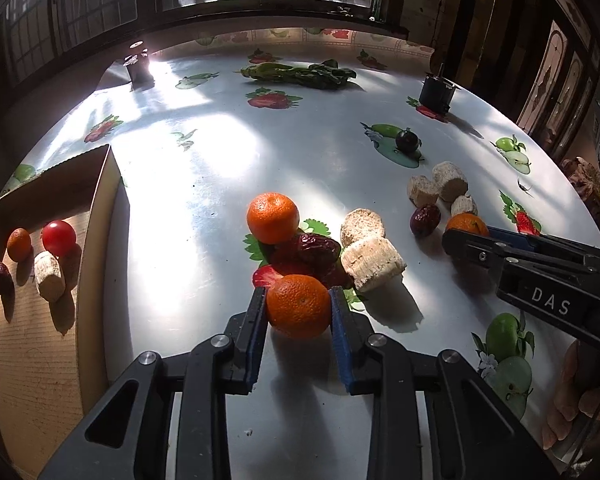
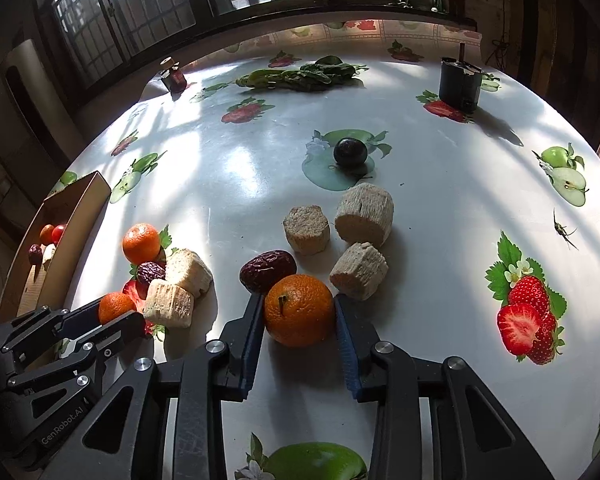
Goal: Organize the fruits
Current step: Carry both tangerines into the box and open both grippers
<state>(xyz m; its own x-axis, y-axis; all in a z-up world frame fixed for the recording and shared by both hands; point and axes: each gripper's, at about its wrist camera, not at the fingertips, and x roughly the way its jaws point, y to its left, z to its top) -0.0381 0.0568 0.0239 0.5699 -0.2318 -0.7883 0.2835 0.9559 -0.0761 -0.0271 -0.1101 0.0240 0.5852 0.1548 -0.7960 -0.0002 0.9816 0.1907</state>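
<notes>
My left gripper (image 1: pixel 299 304) is shut on a small mandarin (image 1: pixel 299 307) resting on the table; it also shows in the right wrist view (image 2: pixel 116 307). Beyond it lie another mandarin (image 1: pixel 273 218), a red date (image 1: pixel 318 249) and pale cut stalk chunks (image 1: pixel 373 264). My right gripper (image 2: pixel 300 312) is shut on another mandarin (image 2: pixel 299 311), with a red date (image 2: pixel 267 271) just behind it and three pale chunks (image 2: pixel 364 214) near it. A dark plum (image 2: pixel 350 153) sits farther back. A cardboard box (image 1: pixel 40 340) at the left holds a cherry tomato (image 1: pixel 59 238), a small mandarin, a chunk and a date.
The round table (image 2: pixel 440 184) has a glossy fruit-print cloth. Leafy greens (image 1: pixel 300 74) lie at the back, a dark jar (image 1: pixel 138 65) at the back left, a black container (image 2: pixel 459 84) at the back right. Windows run behind the table.
</notes>
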